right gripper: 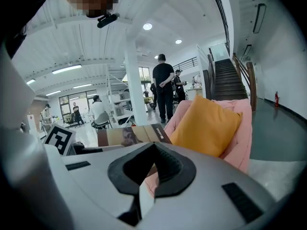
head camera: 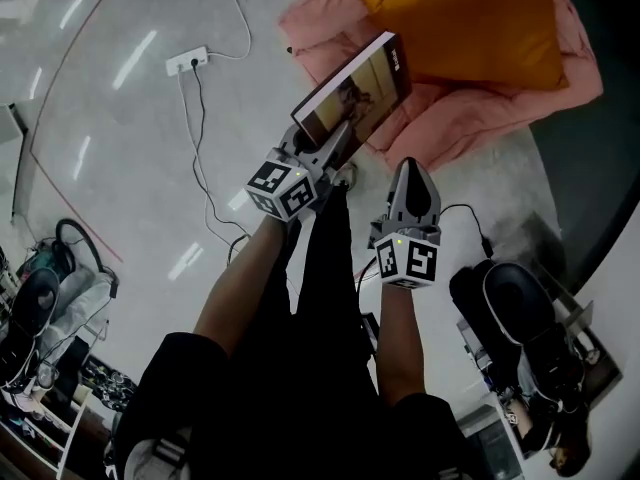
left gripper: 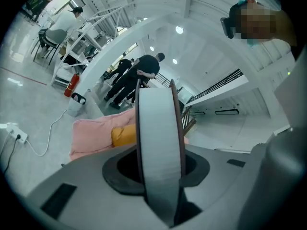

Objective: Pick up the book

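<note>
In my left claw [head camera: 328, 150] the book [head camera: 357, 93] shows sepia brown; beyond it, orange pillow [head camera: 470, 23] on pink cushion [head camera: 450, 116].

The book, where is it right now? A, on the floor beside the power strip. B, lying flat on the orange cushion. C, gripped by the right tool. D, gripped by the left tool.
D: the left tool is shut on the book by its edge, while the right tool holds nothing.

Glossy grey floor [head camera: 120, 118], white pillar [right gripper: 134, 80], dark staircase [right gripper: 230, 78].
</note>
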`<state>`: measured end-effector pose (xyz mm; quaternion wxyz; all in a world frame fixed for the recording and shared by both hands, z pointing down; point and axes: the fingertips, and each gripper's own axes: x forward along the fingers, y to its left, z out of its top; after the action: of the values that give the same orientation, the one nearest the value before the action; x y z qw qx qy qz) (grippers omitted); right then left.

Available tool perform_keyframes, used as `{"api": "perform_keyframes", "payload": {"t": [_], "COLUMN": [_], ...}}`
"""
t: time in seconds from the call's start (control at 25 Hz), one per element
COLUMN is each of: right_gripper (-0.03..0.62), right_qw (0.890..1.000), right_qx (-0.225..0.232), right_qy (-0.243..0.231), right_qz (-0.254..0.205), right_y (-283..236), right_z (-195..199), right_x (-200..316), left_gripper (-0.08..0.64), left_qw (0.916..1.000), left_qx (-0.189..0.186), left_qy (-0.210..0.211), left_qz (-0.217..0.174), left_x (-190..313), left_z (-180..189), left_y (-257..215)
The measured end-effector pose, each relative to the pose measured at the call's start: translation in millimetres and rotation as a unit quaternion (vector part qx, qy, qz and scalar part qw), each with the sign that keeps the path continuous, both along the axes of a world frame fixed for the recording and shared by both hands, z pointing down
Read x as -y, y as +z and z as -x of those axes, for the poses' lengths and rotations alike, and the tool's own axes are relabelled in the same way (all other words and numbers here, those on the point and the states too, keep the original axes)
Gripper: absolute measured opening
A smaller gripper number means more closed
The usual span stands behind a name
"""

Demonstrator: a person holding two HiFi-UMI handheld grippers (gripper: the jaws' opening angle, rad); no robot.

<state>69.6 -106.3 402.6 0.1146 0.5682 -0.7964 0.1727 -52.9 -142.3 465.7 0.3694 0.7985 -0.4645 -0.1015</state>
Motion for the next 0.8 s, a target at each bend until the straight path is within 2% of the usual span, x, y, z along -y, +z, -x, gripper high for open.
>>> {"api": "perform_keyframes", "payload": {"t": [0.44, 0.8], "right_gripper": [0.002, 0.002], "right_qw": [1.000, 0.998], "right_qx": [-0.007, -0.020], "right_qy": [0.019, 0.032], "right_qz": [-0.022, -0.046], "right_y": [-60.4, -104.7], "right_z": [15.7, 42.8], "right_x": [-14.1, -40.2], "left_gripper": [0.150, 0.150], "left_qw": [0.9994, 0.9992], "left_qx": [0.003, -0.004], "left_qy": [-0.006, -0.008], "left_qz": [-0.036, -0.040], "left_x": [-24.4, -65.9], "left_z": [32.7, 69.5], "left_y": [-74.5, -109.5]}}
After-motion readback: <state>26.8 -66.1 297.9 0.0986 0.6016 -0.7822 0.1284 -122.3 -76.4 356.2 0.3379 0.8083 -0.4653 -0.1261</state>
